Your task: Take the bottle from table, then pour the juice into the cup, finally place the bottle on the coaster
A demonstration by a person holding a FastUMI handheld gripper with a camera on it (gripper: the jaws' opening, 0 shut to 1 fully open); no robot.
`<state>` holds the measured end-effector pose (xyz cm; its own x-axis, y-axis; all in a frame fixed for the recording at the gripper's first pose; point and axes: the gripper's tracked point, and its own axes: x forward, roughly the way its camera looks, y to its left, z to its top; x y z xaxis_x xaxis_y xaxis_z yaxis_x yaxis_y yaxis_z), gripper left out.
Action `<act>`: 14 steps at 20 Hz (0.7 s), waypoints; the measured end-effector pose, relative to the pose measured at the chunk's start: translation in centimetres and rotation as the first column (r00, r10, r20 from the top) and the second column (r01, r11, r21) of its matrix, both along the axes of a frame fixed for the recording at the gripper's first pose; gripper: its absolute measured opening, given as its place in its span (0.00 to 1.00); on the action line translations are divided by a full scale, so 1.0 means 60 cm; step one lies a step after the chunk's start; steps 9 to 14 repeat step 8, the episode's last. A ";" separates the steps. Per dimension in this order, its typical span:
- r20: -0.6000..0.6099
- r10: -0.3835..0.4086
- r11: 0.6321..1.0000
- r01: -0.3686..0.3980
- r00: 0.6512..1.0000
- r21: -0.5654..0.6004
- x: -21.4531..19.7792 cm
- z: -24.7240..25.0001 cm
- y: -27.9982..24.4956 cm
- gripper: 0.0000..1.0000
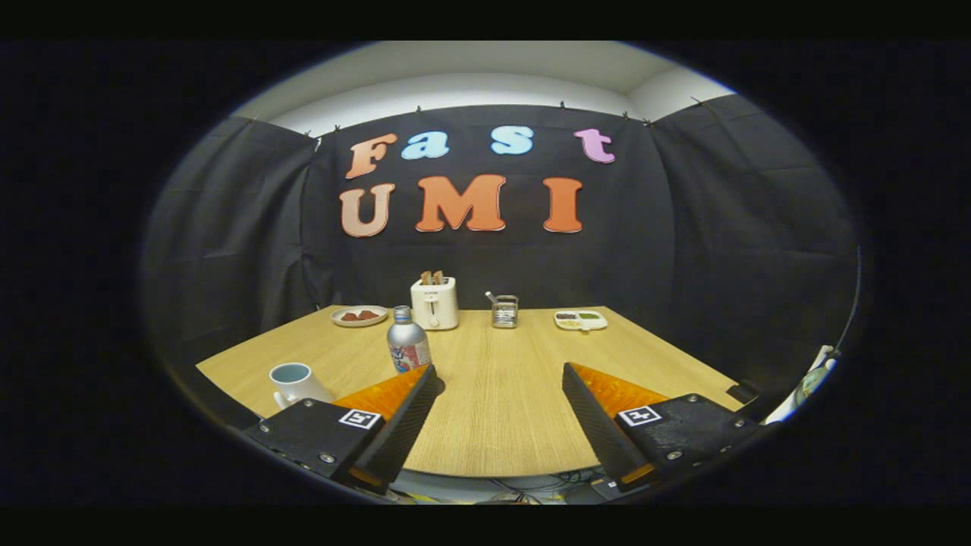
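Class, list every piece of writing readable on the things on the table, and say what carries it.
None can be read.
bottle: printed label, too blurred.
toaster: small mark on its front, too small.
cup: plain.
gripper, open, the bottle just ahead of one finger: square coded markers, patterns, no words.

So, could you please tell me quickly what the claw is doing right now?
Claw: open, holding nothing; bottle stands just beyond its left finger.
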<state>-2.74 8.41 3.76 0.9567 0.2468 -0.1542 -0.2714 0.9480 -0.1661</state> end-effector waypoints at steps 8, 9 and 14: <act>0.037 -0.012 1.000 0.013 0.999 -0.023 -0.017 0.005 -0.025 0.98; 0.037 -0.012 1.000 0.013 0.999 -0.023 -0.017 0.005 -0.025 0.98; 0.037 -0.012 1.000 0.013 0.999 -0.023 -0.017 0.005 -0.025 0.98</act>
